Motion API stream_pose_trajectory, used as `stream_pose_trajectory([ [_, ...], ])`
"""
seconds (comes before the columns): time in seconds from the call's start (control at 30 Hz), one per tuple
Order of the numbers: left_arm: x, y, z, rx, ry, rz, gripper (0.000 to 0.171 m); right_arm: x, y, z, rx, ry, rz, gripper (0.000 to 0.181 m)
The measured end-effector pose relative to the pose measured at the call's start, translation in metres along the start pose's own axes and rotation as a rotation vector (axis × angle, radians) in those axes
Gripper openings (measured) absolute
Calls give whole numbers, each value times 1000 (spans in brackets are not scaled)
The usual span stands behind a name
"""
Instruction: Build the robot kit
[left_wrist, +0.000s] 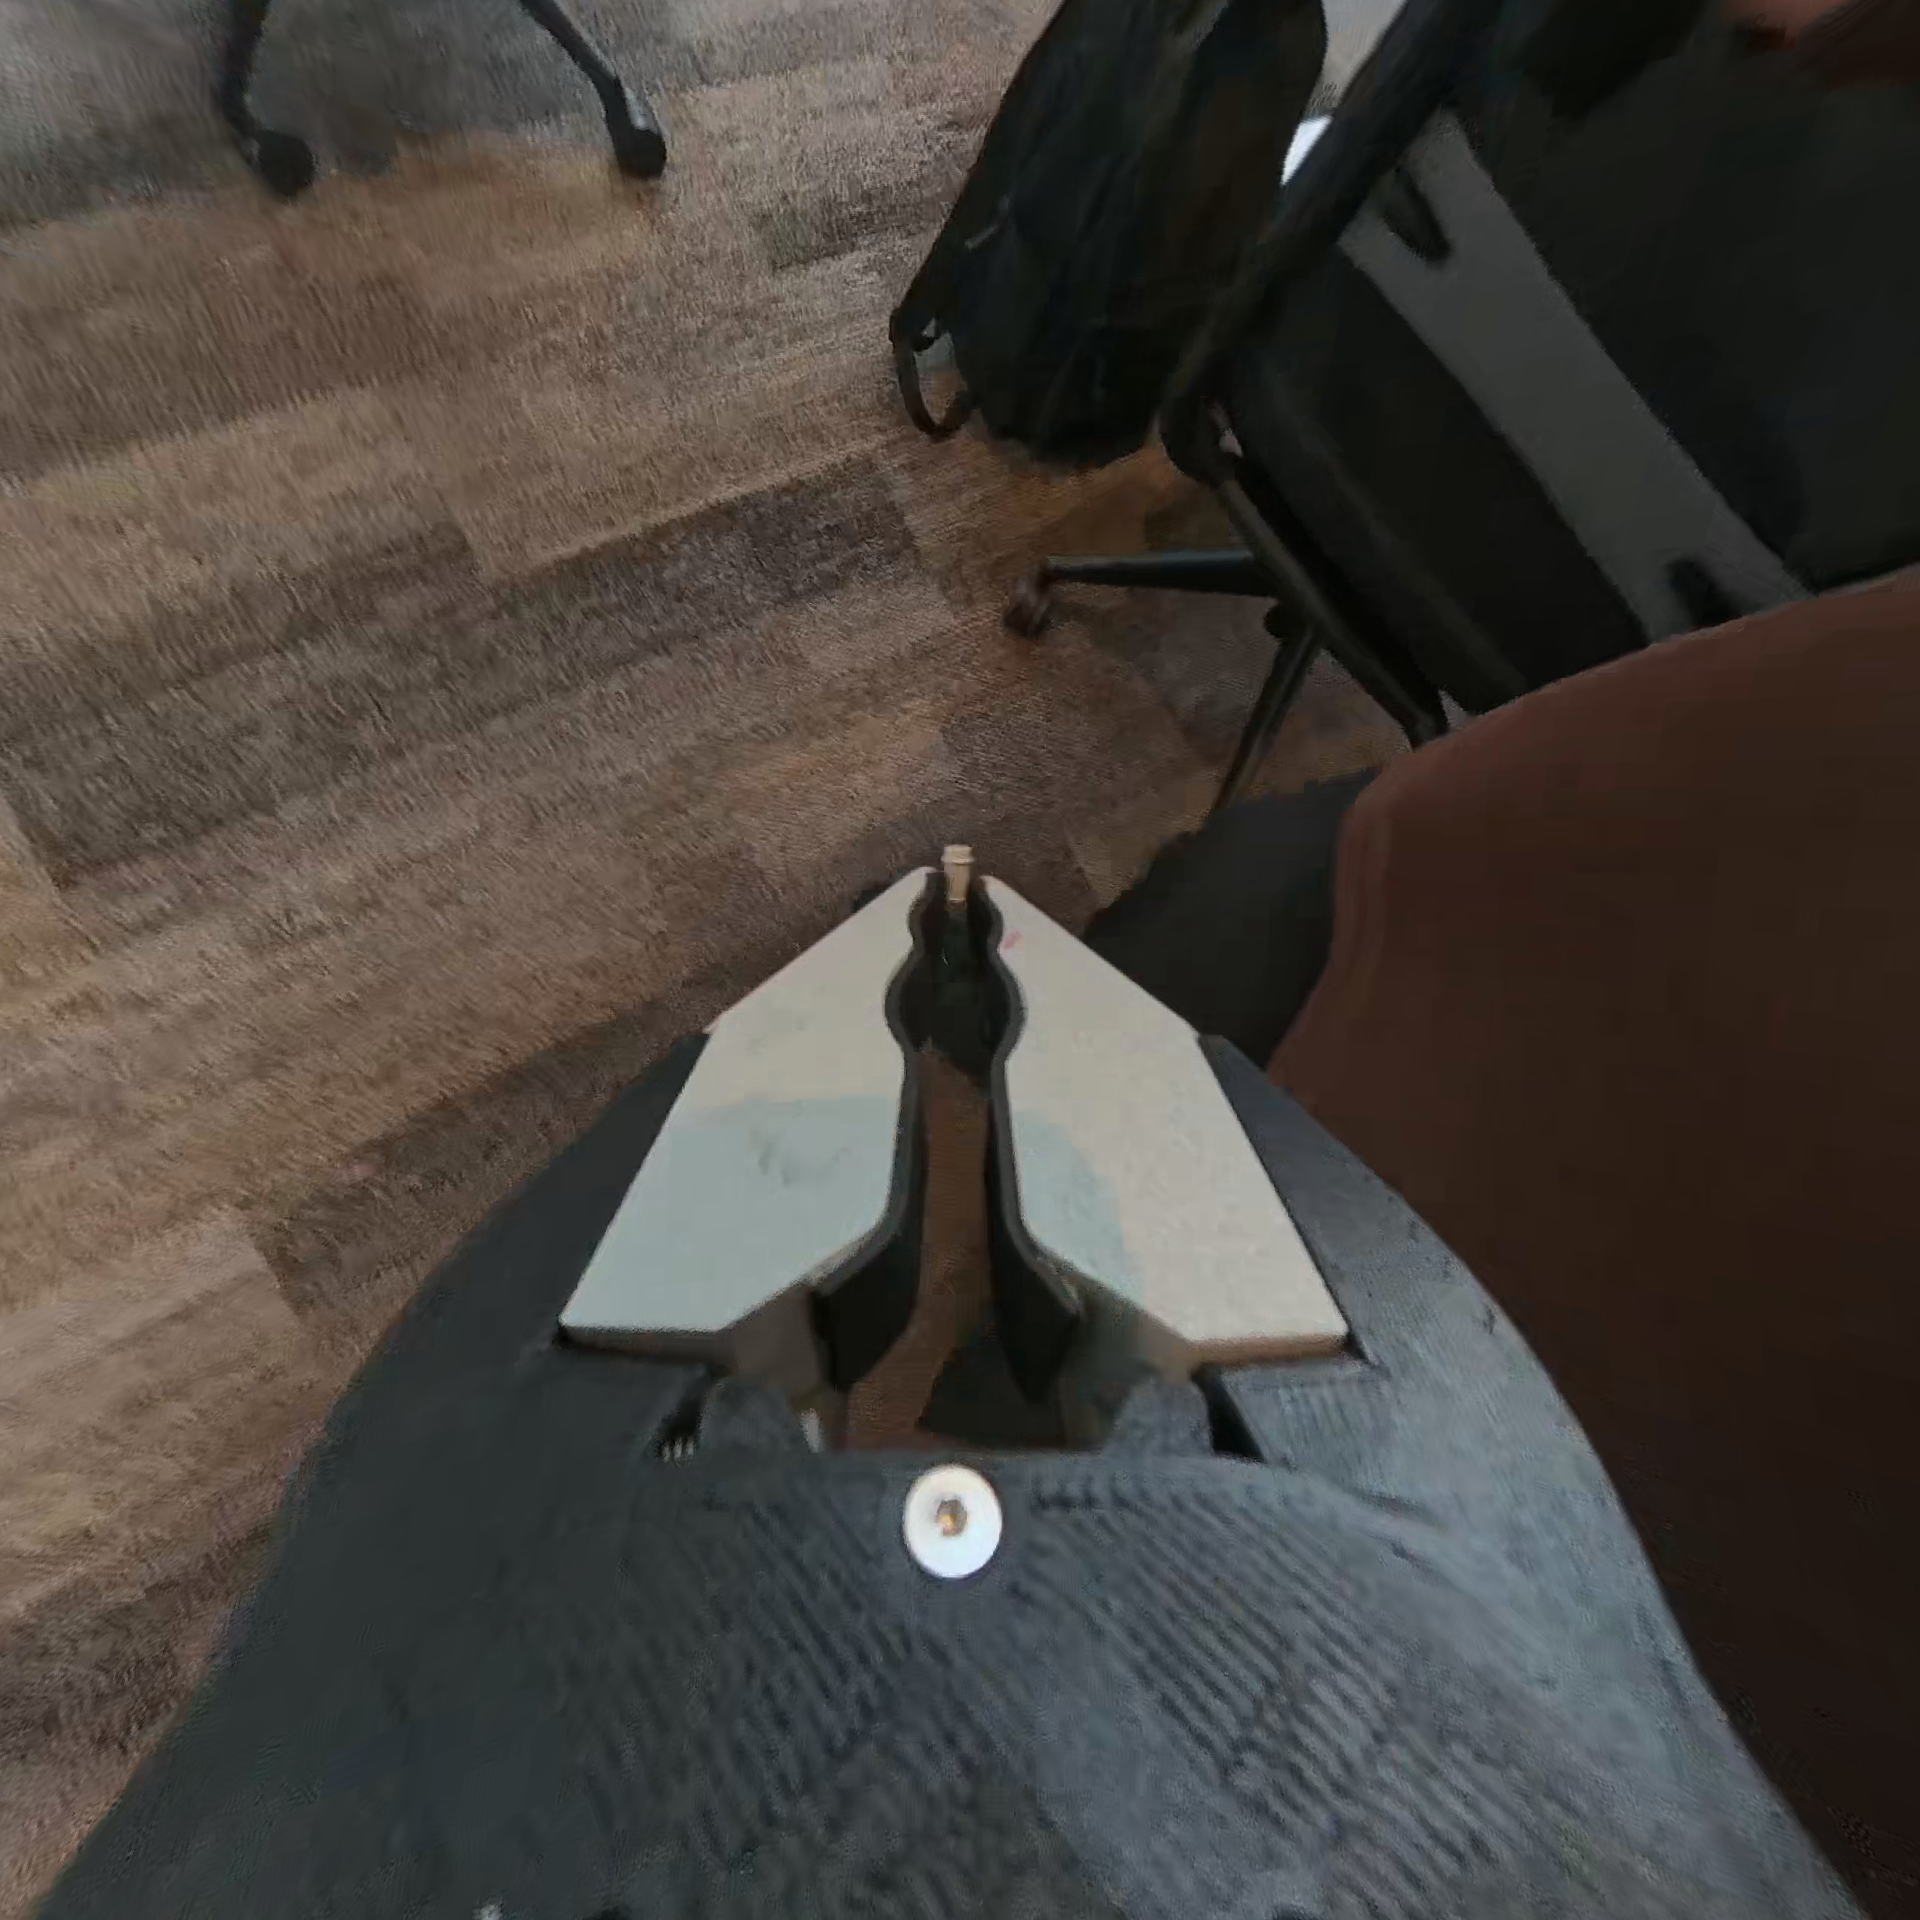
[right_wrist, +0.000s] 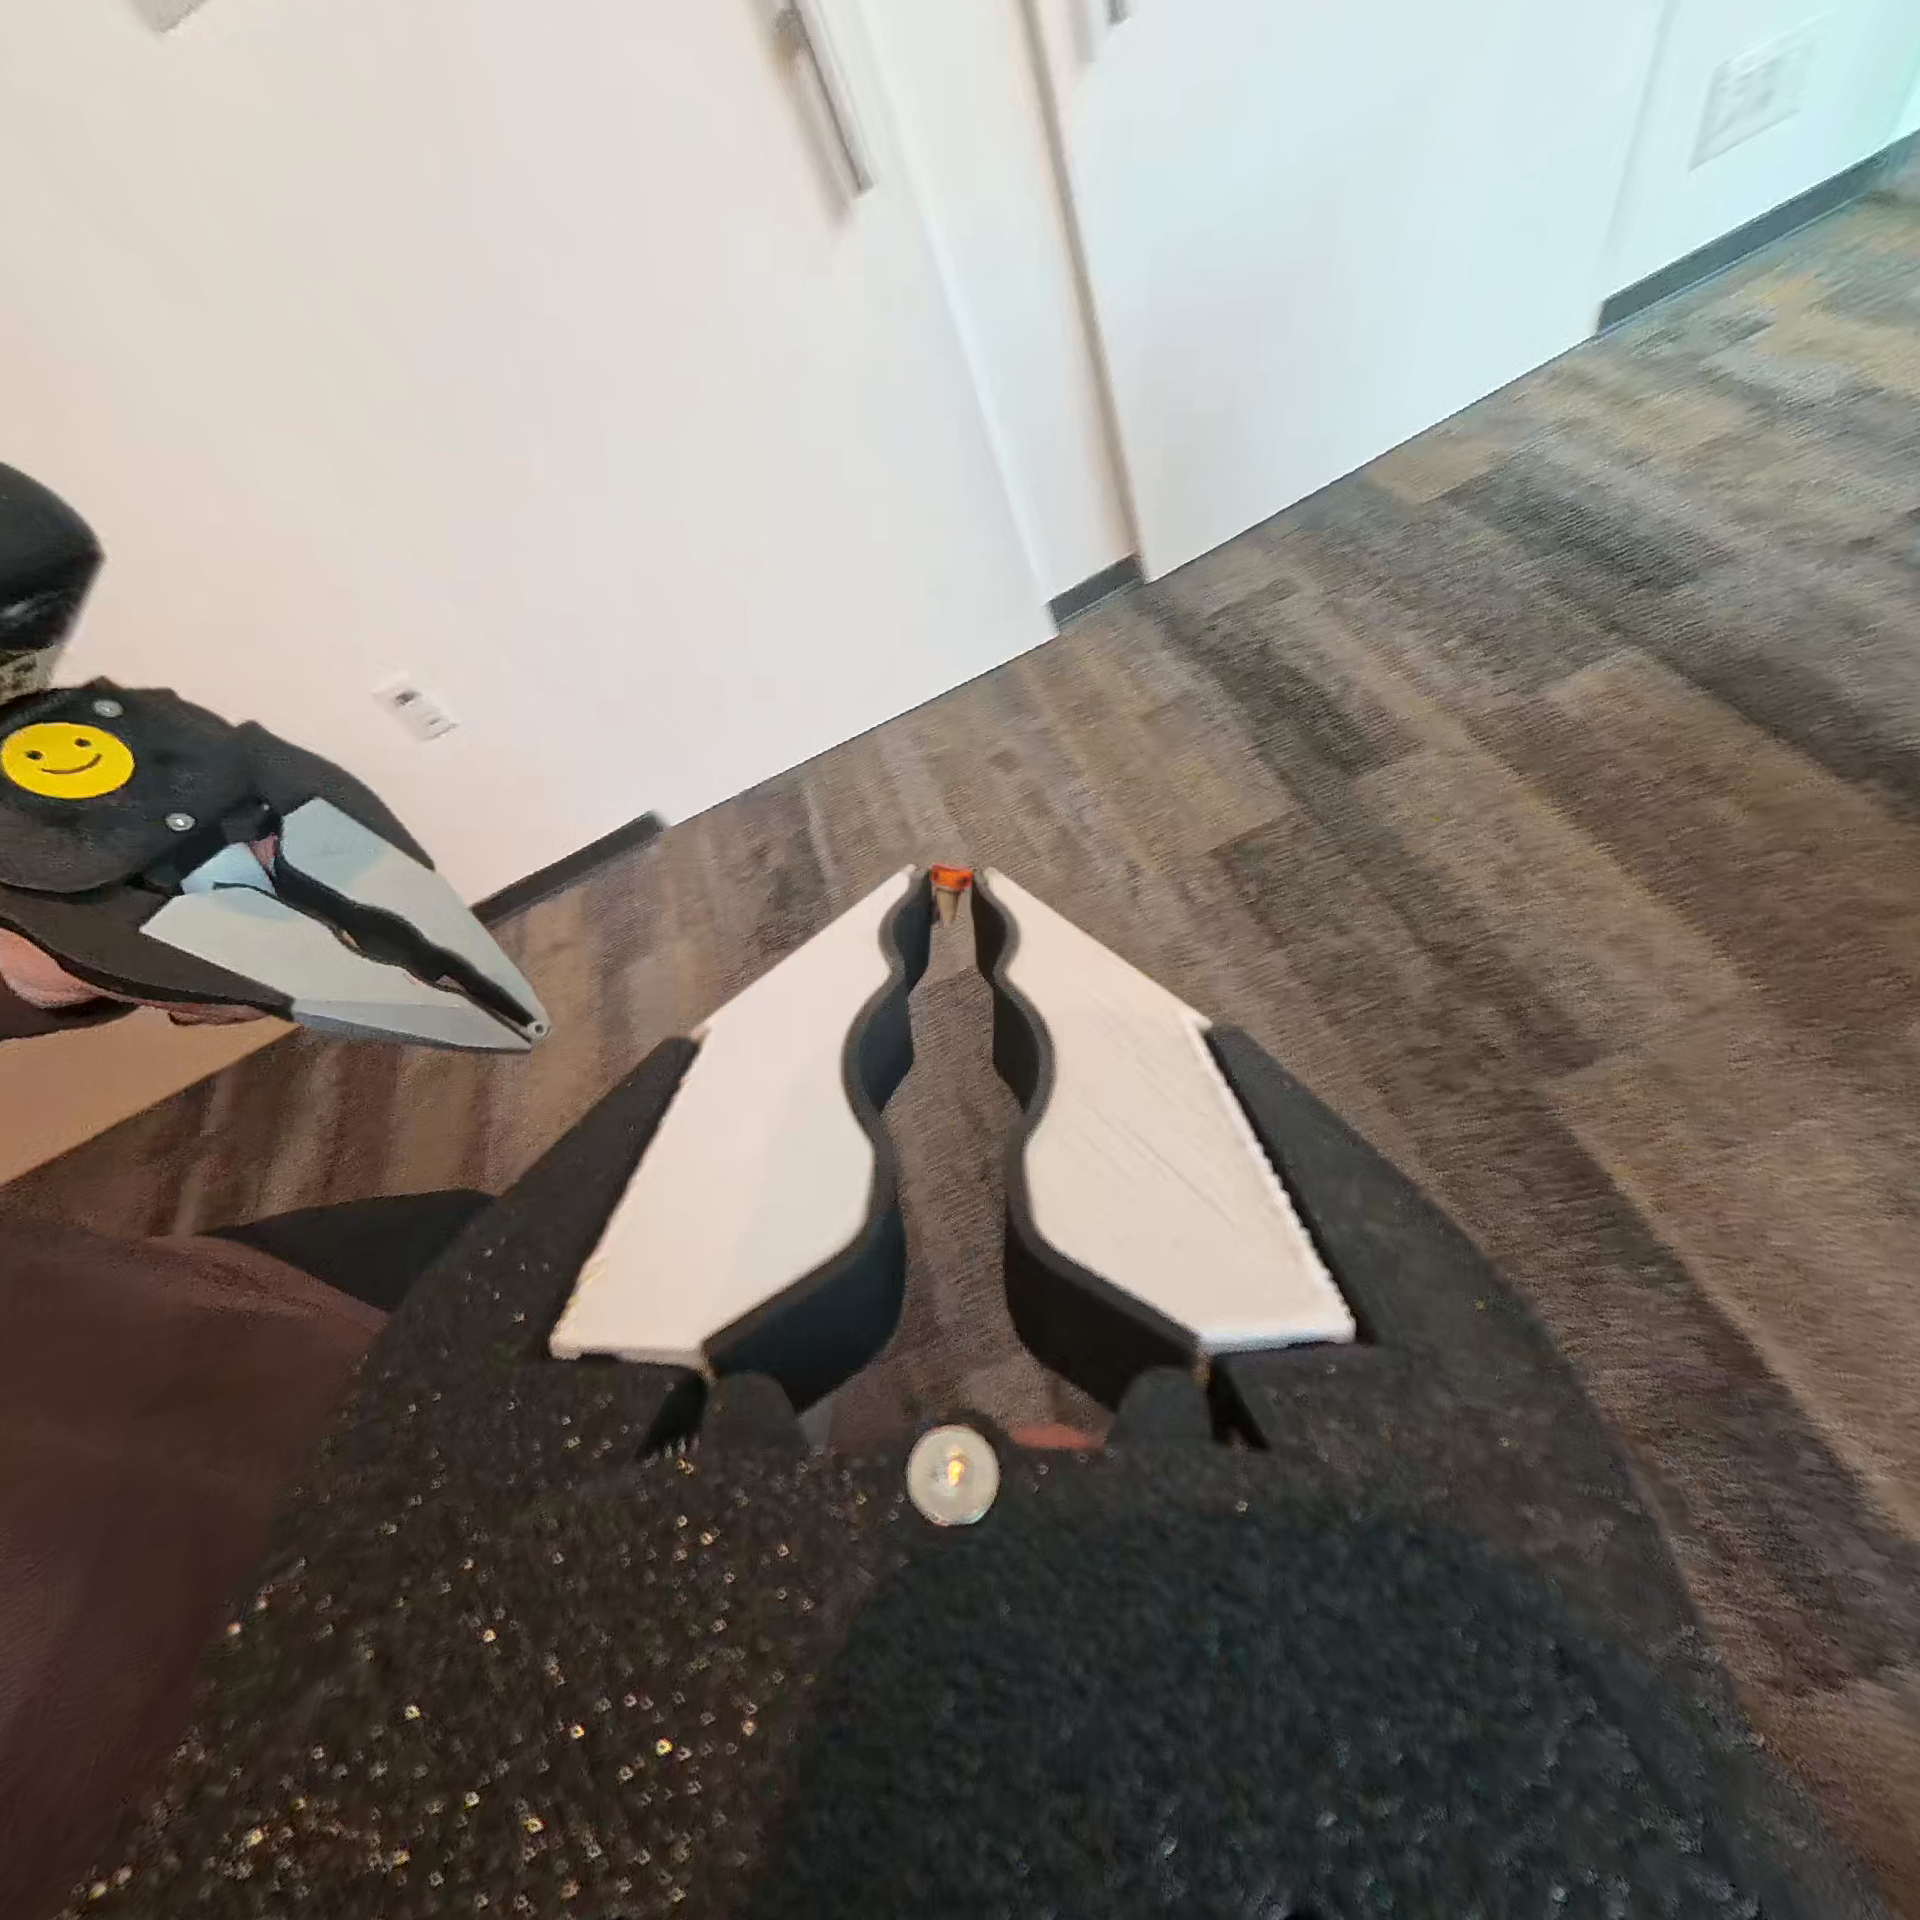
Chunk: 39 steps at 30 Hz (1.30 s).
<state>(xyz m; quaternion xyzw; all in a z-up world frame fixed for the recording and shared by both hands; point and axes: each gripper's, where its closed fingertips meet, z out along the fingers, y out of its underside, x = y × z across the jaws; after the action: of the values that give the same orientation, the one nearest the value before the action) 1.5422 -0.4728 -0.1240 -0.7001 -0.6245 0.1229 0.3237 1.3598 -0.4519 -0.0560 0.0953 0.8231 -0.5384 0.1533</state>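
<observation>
The left gripper (left_wrist: 955, 883) pinched a small pale pin (left_wrist: 955, 864) above carpet (left_wrist: 416, 623) (backpack (left_wrist: 1101, 208) beyond), while the right gripper (right_wrist: 950, 891) pinched a small orange-topped piece (right_wrist: 948, 879).

The left gripper (left_wrist: 954, 883) has pale grey finger plates in a black textured body, and pinches a small brass-coloured pin (left_wrist: 955, 864); the right gripper (right_wrist: 950, 883) has white plates in a black gold-flecked body, with a small orange-topped piece (right_wrist: 948, 879) at its tips. The carpet (left_wrist: 416, 582) is mottled brown and grey in blocks, the backpack (left_wrist: 1101, 218) black, the wall (right_wrist: 499, 416) white. A yellow smiley sticker (right_wrist: 67, 760) sits on the left gripper's body.
</observation>
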Motion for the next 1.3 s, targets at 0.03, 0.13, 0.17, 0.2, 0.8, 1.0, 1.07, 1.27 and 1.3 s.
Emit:
stream_pose_trajectory([
  [0.03, -15, -21, 11, 7, 17, 1, 2, 26, -17, -3, 15, 30, -1, 7],
  [0.13, -51, -74, 55, 8, 95, 5, 2, 100, -60, -19, 77, 149, 5, 6],
  [0.17, -60, -90, 70, 1, 122, 20, 2, 122, -69, -26, 92, 194, 15, 6],
  [0.2, -69, -107, 84, -3, 154, 38, 2, 143, -74, -32, 104, 235, 32, 6],
  [0.8, -190, -422, 303, -135, 773, 774, 1, 384, -136, -74, 217, 877, 451, 6],
  [1.0, -163, -514, 367, -114, 855, 837, 2, 452, -130, -111, 314, 976, 526, 7],
  [1.07, -147, -539, 386, -111, 859, 795, 2, 484, -122, -126, 372, 978, 575, 7],
  [1.27, -118, -595, 433, -179, 811, 790, 2, 596, -110, -189, 439, 934, 648, 6],
  [1.3, -117, -604, 443, -217, 792, 789, 2, 612, -113, -204, 438, 928, 648, 6],
])
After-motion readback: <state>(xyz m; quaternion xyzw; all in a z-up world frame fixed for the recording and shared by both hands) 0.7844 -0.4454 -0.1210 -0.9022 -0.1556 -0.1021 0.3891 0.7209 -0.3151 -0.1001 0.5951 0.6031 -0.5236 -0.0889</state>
